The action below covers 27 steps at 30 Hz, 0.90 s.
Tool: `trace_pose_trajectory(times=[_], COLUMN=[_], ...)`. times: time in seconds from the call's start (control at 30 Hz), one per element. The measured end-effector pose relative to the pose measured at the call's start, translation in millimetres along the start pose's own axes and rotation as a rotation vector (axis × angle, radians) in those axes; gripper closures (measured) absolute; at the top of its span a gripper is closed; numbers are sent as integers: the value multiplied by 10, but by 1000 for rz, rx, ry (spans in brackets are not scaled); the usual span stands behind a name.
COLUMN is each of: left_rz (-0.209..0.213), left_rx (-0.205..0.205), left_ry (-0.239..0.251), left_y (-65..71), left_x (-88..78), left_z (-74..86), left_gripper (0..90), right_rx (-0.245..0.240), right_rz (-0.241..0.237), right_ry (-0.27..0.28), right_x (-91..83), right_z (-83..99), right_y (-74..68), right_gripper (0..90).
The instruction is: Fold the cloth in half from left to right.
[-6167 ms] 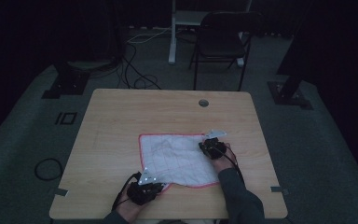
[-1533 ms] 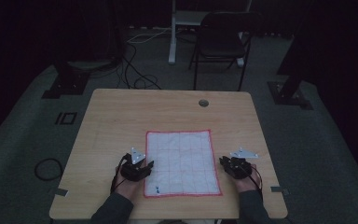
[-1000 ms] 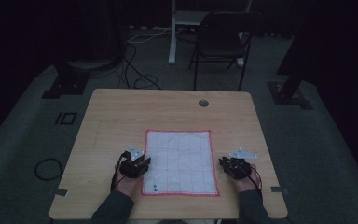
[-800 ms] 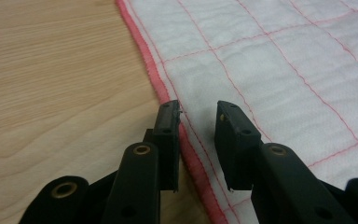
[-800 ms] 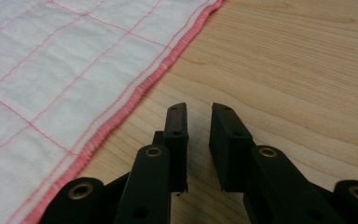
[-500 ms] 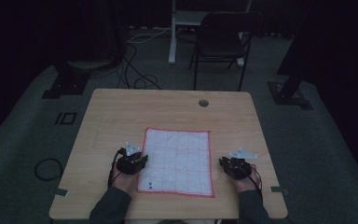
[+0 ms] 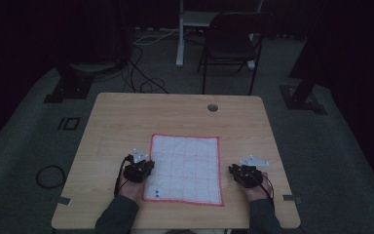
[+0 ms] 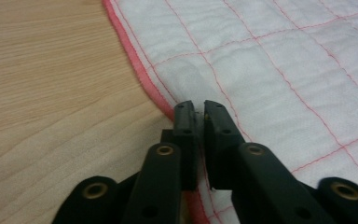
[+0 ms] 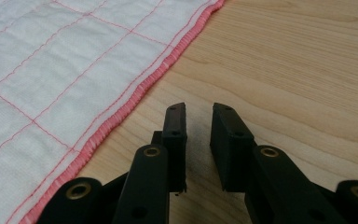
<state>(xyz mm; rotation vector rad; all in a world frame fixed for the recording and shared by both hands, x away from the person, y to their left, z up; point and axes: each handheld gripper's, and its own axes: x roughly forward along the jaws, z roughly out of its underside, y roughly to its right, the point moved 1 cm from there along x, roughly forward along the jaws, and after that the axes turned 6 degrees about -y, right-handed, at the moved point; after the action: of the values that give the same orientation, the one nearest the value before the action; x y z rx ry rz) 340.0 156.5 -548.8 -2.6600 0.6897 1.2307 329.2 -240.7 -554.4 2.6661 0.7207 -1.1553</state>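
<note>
Cloth first: a white quilted square cloth with thin red grid stitching and a pink-red sewn border point(image 7: 185, 168) lies spread flat on the light wooden surface point(image 7: 126, 117), toward the person's side of it, its four edges straight and no fold showing in the high view. Two small dark marks sit near its near-left corner. Spreading looks finished, then; folding, if that is the work in hand, looks to be only at its first pinch.

At the cloth's left edge, about midway along, sits the left gripper point(image 8: 198, 109). Its jaws have just been closing and now stand nearly together with the fabric just inside the pink border caught between the tips; a small ridge of cloth rises right ahead of them, which suggests a real pinch rather than a mere touch.

On the opposite side, the right gripper point(image 9: 199, 114) rests on bare wood just beside the right border, apart from it. Its jaws are partly parted, with nothing between them but the surface.

By my reading, one edge is secured and the other is not yet taken. Left to do: a hold on the right, then the lift and the fold itself.
</note>
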Motion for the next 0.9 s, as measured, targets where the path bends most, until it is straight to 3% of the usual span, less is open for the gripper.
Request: trace_pose_trajectory(times=[0.4, 0.9], left_rz=[22, 94], left_rx=[-38, 5], left_ry=[-1, 91], left_y=[-58, 19], left_x=[-24, -211], left_z=[-8, -210], left_gripper=[881, 885], right_rx=[5, 5], right_rz=[-2, -3], right_ry=[3, 3], right_x=[-3, -2], right_z=[5, 4], right_y=[18, 18], right_gripper=[763, 763])
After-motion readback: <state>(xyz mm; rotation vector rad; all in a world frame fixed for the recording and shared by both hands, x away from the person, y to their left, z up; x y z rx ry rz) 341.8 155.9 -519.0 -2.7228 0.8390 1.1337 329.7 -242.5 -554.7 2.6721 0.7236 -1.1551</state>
